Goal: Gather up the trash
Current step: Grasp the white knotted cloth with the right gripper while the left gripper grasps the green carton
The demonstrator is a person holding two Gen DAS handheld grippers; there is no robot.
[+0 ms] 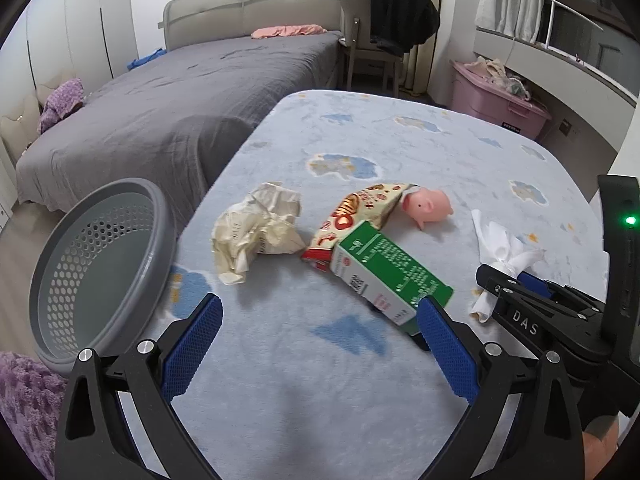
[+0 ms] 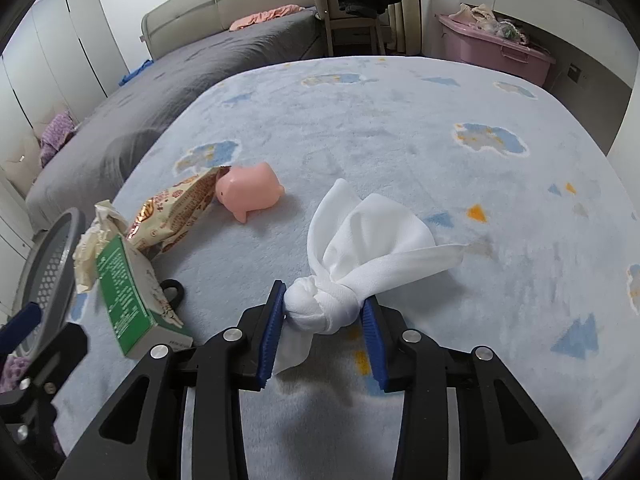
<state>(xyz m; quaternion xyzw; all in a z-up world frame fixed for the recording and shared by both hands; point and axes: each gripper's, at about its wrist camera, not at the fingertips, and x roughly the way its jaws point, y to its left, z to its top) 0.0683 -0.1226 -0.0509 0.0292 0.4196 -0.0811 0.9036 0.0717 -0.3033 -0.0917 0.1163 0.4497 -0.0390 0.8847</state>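
Observation:
On the pale blue blanket [image 1: 360,380] lie a crumpled cream paper [image 1: 256,232], a printed snack wrapper [image 1: 360,208], a green and white carton [image 1: 384,272] and a pink pig toy [image 1: 428,204]. My left gripper [image 1: 320,304] is open just above the blanket with nothing between its fingers; the carton's near end lies beside its right finger. A grey perforated basket [image 1: 100,272] stands tilted to its left. My right gripper [image 2: 323,314] is shut on the knot of a white tissue [image 2: 360,240], whose loose ends fan out ahead. The same tissue [image 1: 500,248] shows at the right of the left wrist view.
A grey bed [image 1: 180,112] runs along the far left, with a chair draped in dark clothing [image 1: 384,32] behind it. A pink storage box [image 1: 496,100] stands at the far right under a window ledge. A purple fuzzy cloth [image 1: 24,400] lies at the near left.

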